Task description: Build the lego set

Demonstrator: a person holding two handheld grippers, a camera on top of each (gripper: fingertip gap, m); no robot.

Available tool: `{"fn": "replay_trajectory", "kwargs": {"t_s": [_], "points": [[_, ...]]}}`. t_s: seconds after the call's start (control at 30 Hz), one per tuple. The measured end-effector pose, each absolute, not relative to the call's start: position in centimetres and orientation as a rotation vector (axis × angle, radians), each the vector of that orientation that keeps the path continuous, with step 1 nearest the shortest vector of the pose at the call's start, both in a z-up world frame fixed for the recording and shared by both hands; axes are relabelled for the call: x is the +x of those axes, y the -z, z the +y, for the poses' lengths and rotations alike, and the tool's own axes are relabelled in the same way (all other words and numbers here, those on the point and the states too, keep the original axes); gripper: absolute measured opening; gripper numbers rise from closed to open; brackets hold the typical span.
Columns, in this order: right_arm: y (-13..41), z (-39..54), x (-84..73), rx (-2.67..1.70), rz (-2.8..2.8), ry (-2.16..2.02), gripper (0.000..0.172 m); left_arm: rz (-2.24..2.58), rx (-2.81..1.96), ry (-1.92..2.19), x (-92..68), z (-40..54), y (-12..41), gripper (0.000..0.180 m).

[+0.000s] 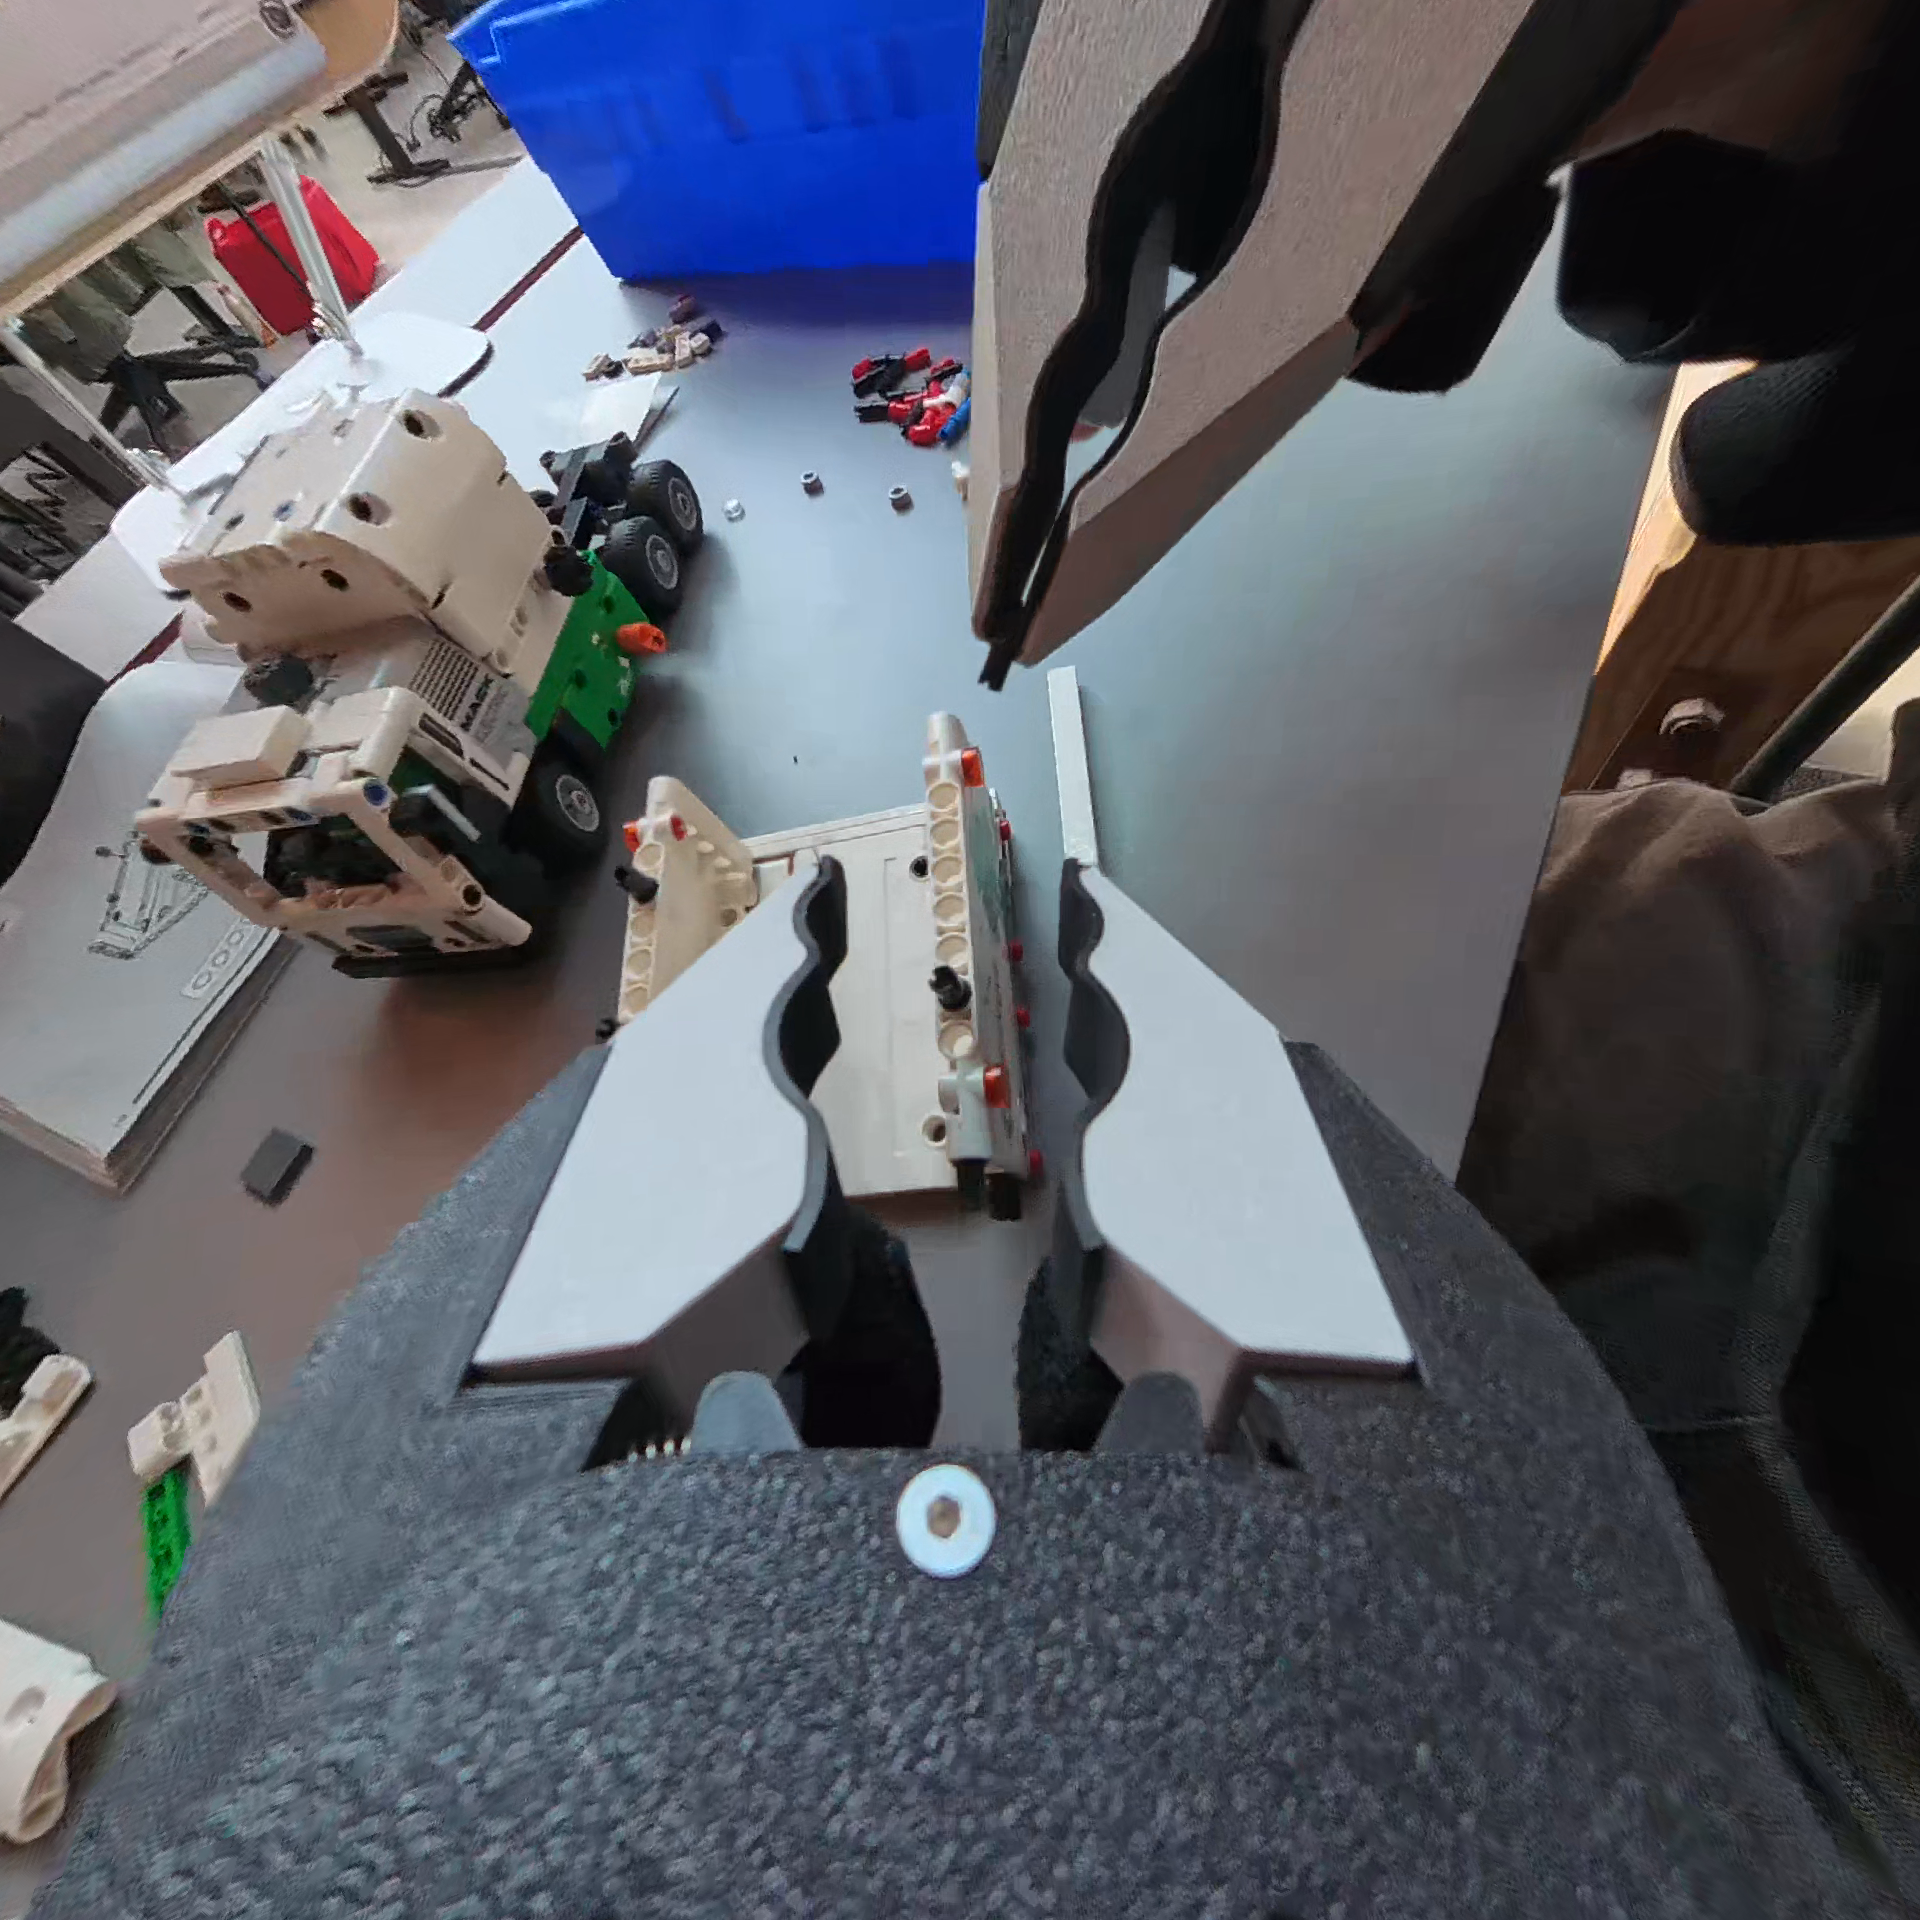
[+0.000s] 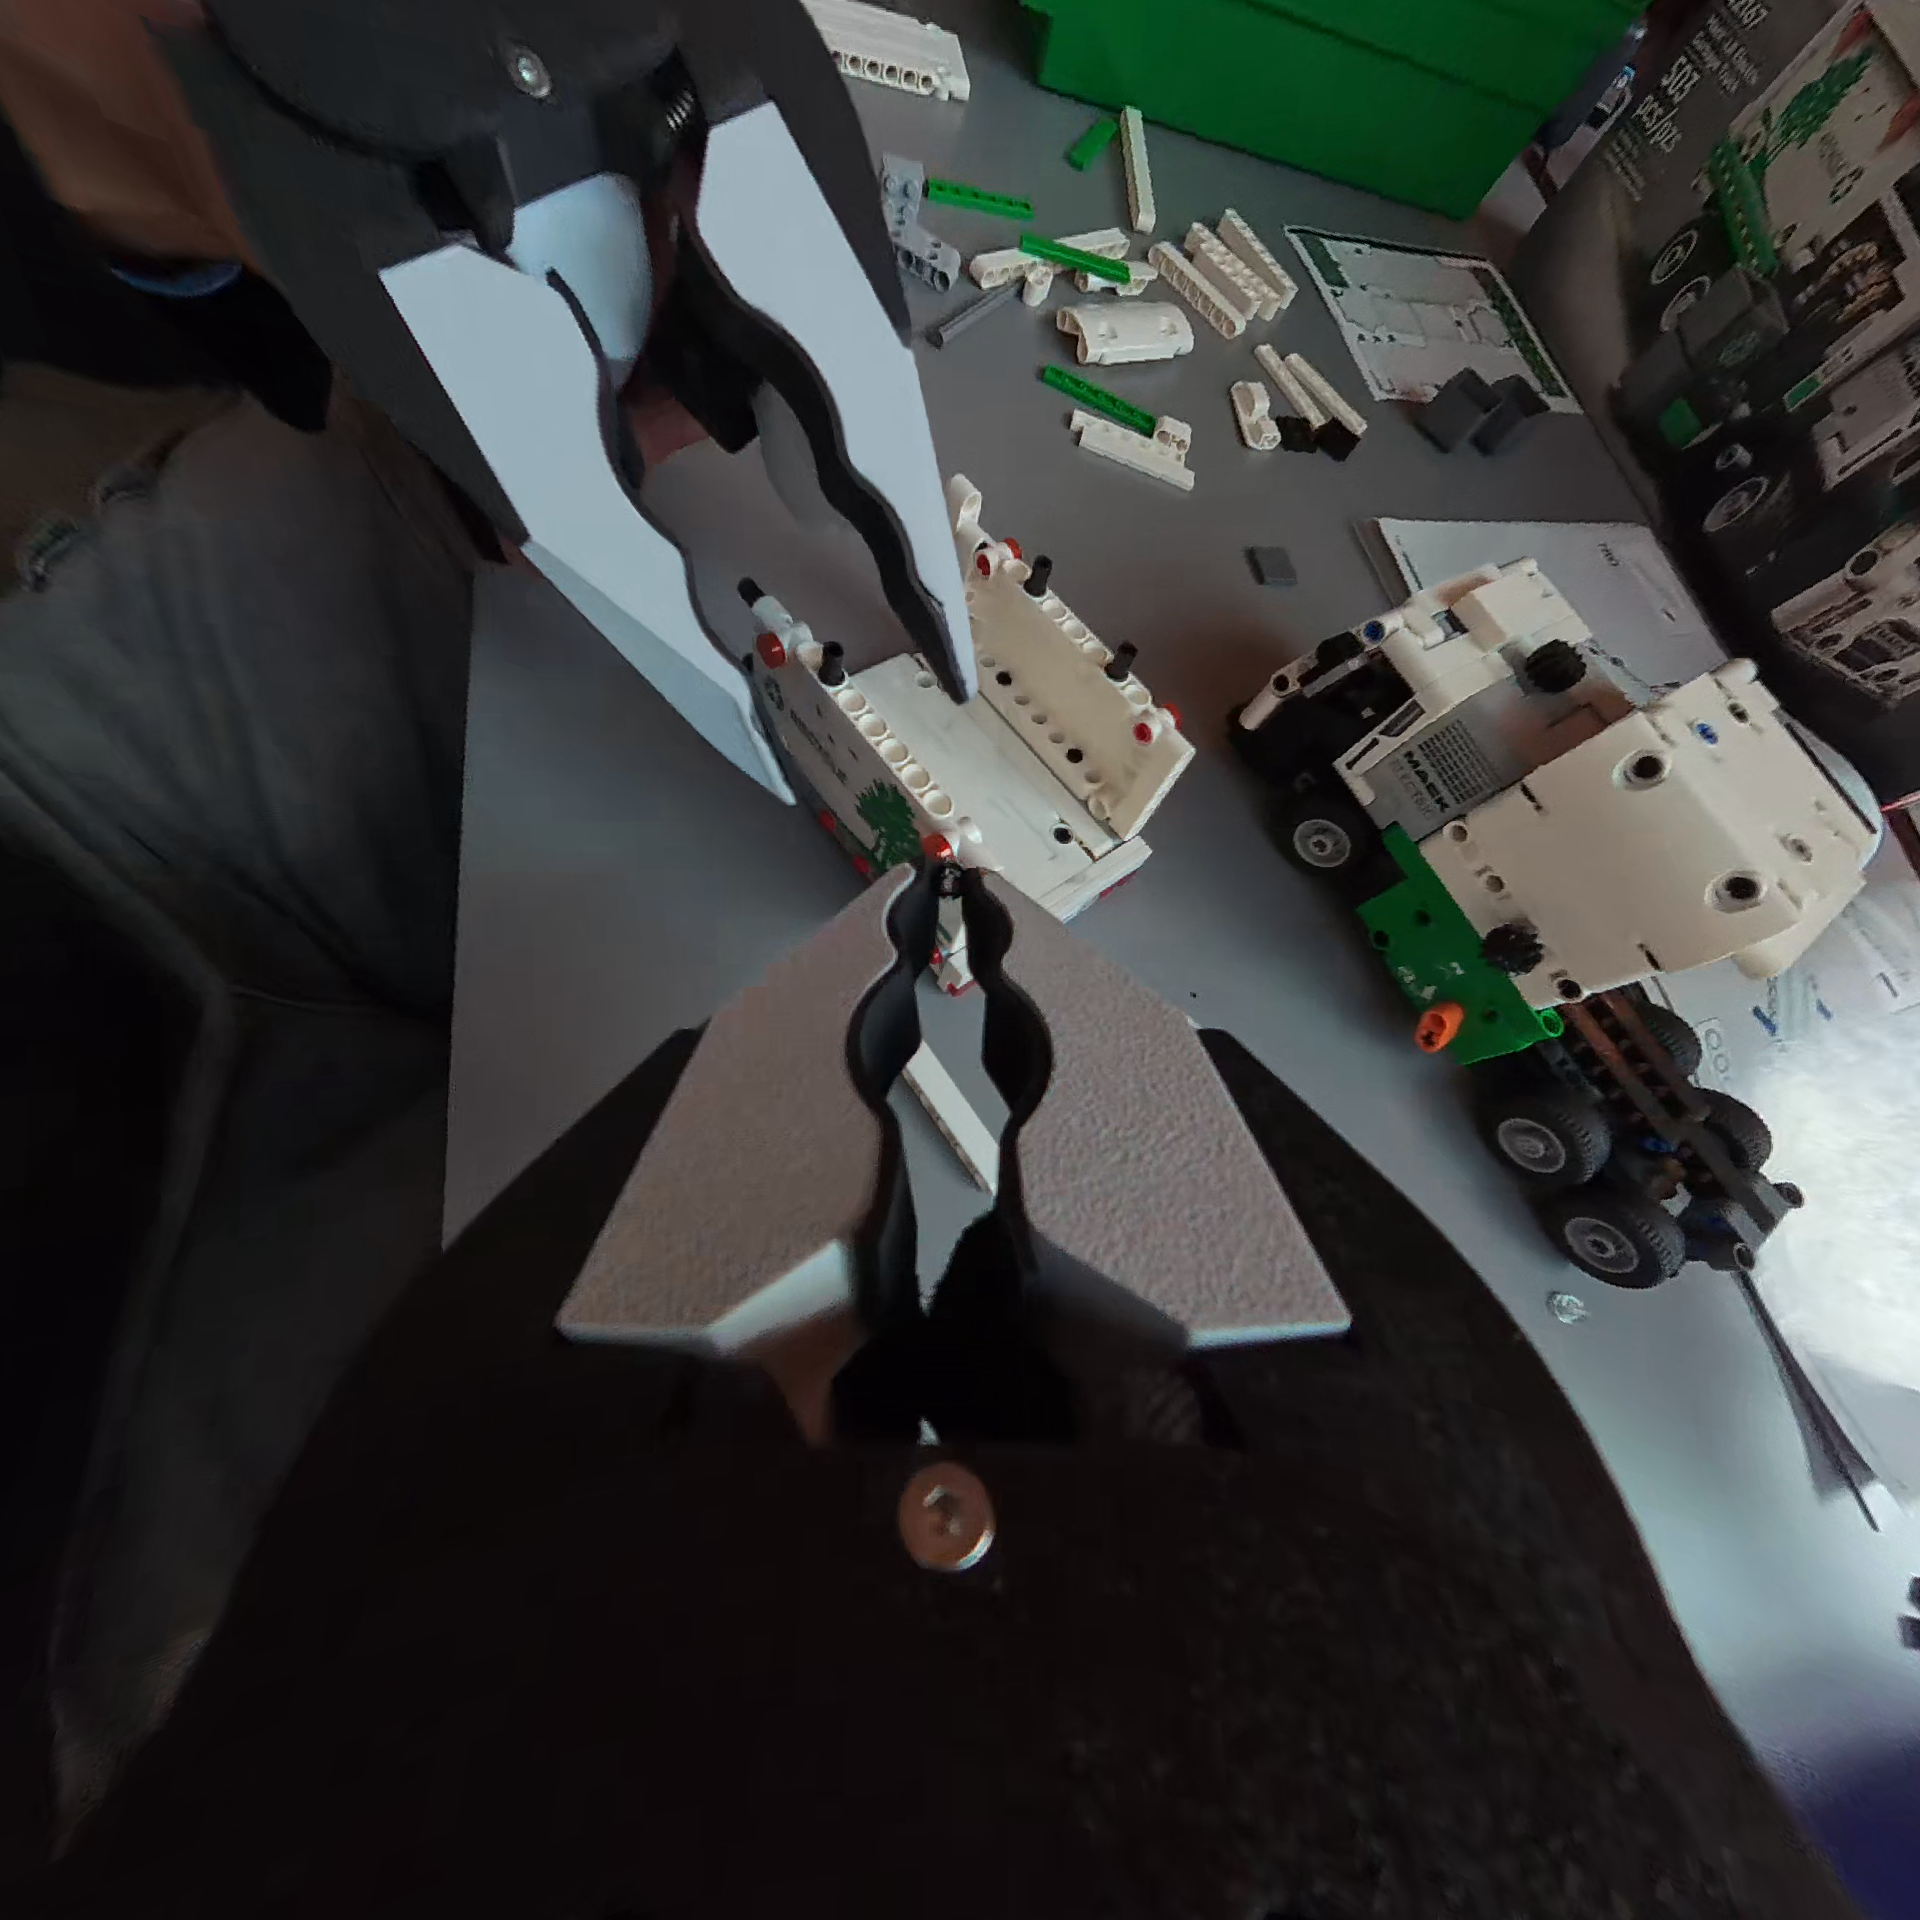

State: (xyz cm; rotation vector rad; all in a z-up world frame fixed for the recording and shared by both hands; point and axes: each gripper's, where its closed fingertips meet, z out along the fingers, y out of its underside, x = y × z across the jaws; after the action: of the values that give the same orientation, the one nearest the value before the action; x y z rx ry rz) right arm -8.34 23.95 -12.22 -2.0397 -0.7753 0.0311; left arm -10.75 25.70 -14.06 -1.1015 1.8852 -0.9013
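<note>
White trough assembly [image 1: 914,997], lengthwise between open fingers [image 1: 821,935]

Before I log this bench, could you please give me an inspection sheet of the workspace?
Surface: grey table, well lit.
Main things: white open-topped brick box; white and green toy truck beside it.
Clutter: long white beam, red and black pins, loose white and green beams, instruction booklet, blue bin, green bin.
Grippers: left gripper open, straddling one box wall without pressing it; right gripper closed on a small black pin just above the box corner.
Cables: nothing seen.
Surroundings: wooden furniture at the table edge.
</note>
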Motion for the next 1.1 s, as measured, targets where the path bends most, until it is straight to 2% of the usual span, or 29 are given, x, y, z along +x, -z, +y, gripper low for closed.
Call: {"fn": "replay_trajectory", "kwargs": {"t_s": [0.03,0.23,0.37,0.53,0.67,1.1], "points": [[12.2,24.0,-8.5,-2.038,-0.780,-0.039,0.003,1.907,-1.102,0.882,-10.4,25.8,14.5,0.039],[12.1,24.0,-8.9,-2.032,-0.735,-0.222,0.003,1.983,-1.146,0.971,-9.5,25.6,16.3,0.020],[11.9,24.5,-9.1,-2.047,-0.748,-0.157,0.003,1.921,-1.067,0.965,-9.0,25.9,15.1,0.005],[10.8,25.4,-9.7,-1.967,-0.783,0.082,0.003,1.850,-0.896,0.637,-8.5,27.3,15.1,0.005],[12.0,26.0,-9.7,-1.974,-0.799,0.231,0.003,1.807,-0.852,0.443,-8.2,28.2,15.4,0.005],[14.0,26.2,-9.7,-2.017,-0.795,0.453,0.003,1.841,-0.782,0.336,-8.4,27.9,16.2,0.005]]}}
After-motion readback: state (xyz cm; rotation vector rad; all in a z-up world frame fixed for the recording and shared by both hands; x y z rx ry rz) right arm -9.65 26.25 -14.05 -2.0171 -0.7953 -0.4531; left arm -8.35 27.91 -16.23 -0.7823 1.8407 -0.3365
